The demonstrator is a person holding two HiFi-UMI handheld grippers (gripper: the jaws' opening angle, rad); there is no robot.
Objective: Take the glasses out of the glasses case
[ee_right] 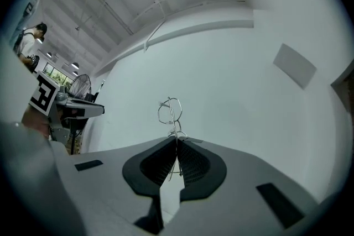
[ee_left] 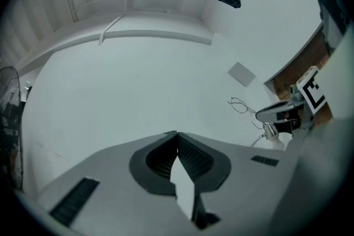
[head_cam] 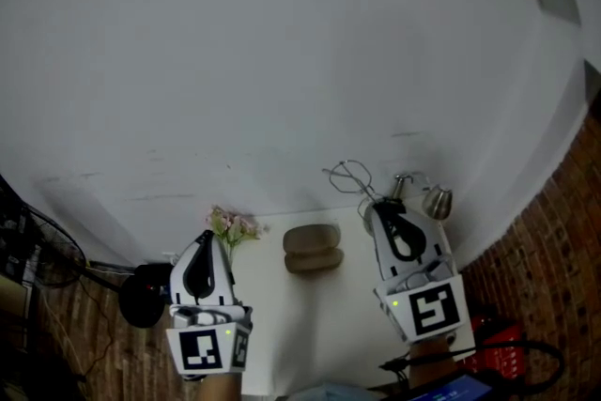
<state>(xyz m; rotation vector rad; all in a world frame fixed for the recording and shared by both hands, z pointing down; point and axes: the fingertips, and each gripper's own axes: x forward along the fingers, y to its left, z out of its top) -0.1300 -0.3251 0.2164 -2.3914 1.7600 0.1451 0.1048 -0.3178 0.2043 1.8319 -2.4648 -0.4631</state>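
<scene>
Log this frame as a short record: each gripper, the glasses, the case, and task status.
left gripper: fingers together, nothing between them
right gripper: fingers shut on the thin wire frame of the glasses
glasses: out of the case, held up in the air
glasses case: brown, lying on the white table, between the two grippers in the head view
task status: glasses are out of the case
</scene>
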